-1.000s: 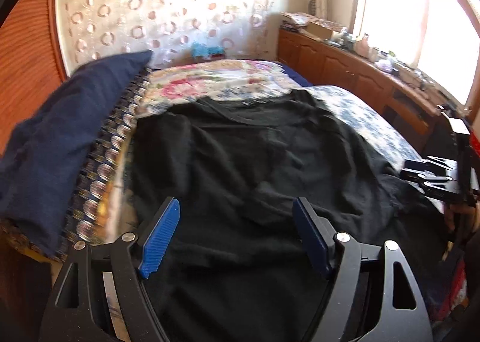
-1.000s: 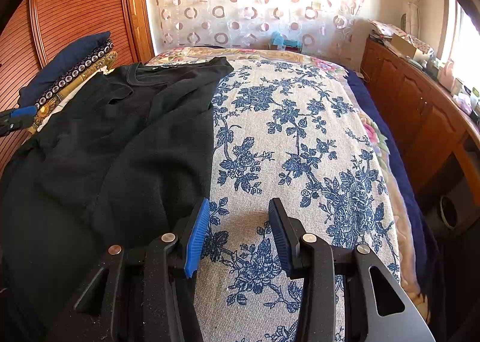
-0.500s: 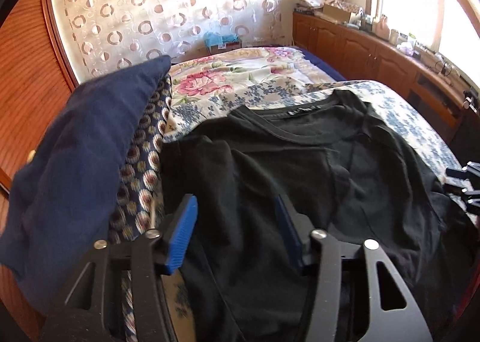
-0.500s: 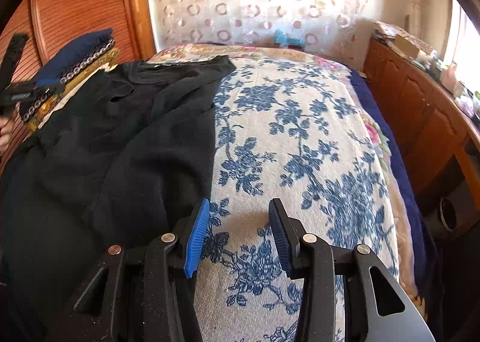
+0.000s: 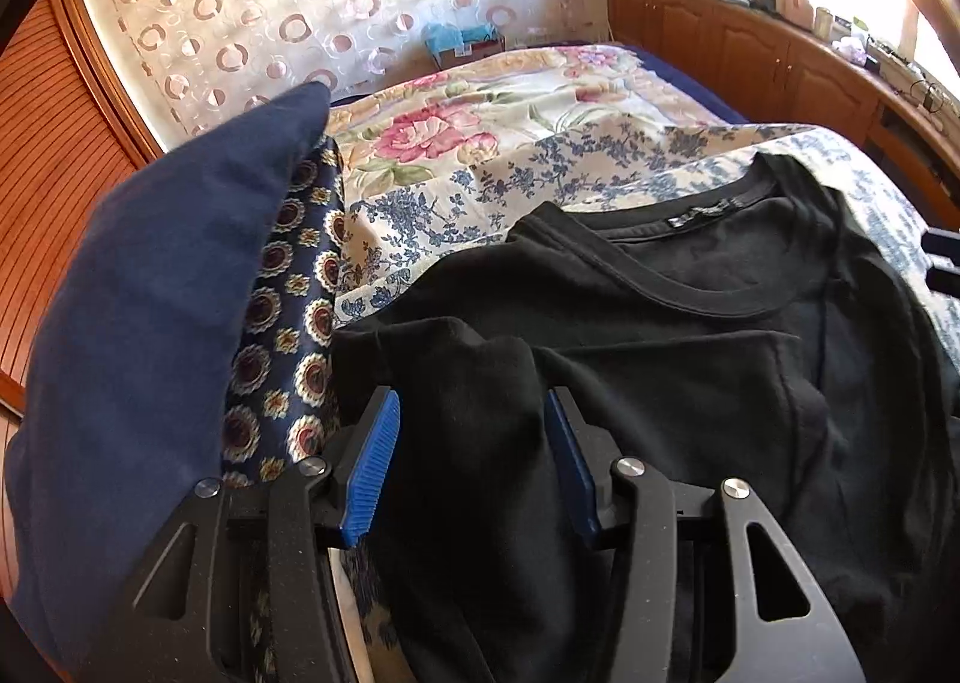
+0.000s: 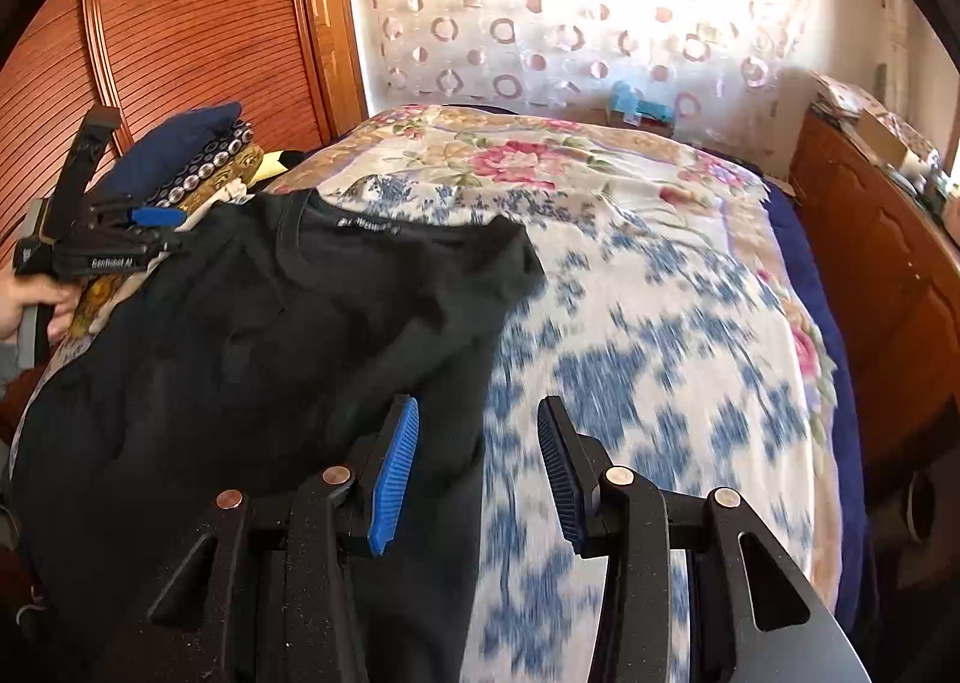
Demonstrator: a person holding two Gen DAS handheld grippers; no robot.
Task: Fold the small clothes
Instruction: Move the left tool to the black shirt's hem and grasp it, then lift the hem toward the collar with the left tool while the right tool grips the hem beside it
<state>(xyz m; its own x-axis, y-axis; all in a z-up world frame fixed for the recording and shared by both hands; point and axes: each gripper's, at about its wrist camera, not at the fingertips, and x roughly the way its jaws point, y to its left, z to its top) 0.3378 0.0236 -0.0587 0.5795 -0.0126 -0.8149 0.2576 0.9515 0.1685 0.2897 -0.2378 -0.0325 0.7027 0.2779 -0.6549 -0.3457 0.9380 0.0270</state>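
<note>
A black T-shirt (image 5: pixel 690 383) lies spread on the floral bedspread (image 5: pixel 480 191), collar toward the far end of the bed. My left gripper (image 5: pixel 474 443) hangs over the shirt's left sleeve next to the pillows. Its jaws stand half apart, with bunched sleeve fabric in the gap and no pad visibly pressing on it. In the right wrist view a hand holds this left gripper (image 6: pixel 120 239) at the shirt's (image 6: pixel 270 353) left shoulder. My right gripper (image 6: pixel 477 467) is open over the shirt's right edge, above blurred blue-flowered cloth (image 6: pixel 660 353), and holds nothing.
A navy pillow (image 5: pixel 150 323) and a patterned cushion (image 5: pixel 288 335) lie stacked along the bed's left side. Wooden slatted doors (image 6: pixel 210 53) stand behind them. A low wooden cabinet (image 5: pixel 750 53) with clutter runs along the right, and a curtain (image 6: pixel 570 23) hangs at the far end.
The left gripper's jaws narrowed and it travelled left to the sleeve by the pillows. The right gripper rose and moved, so its view now takes in the collar and more of the bed.
</note>
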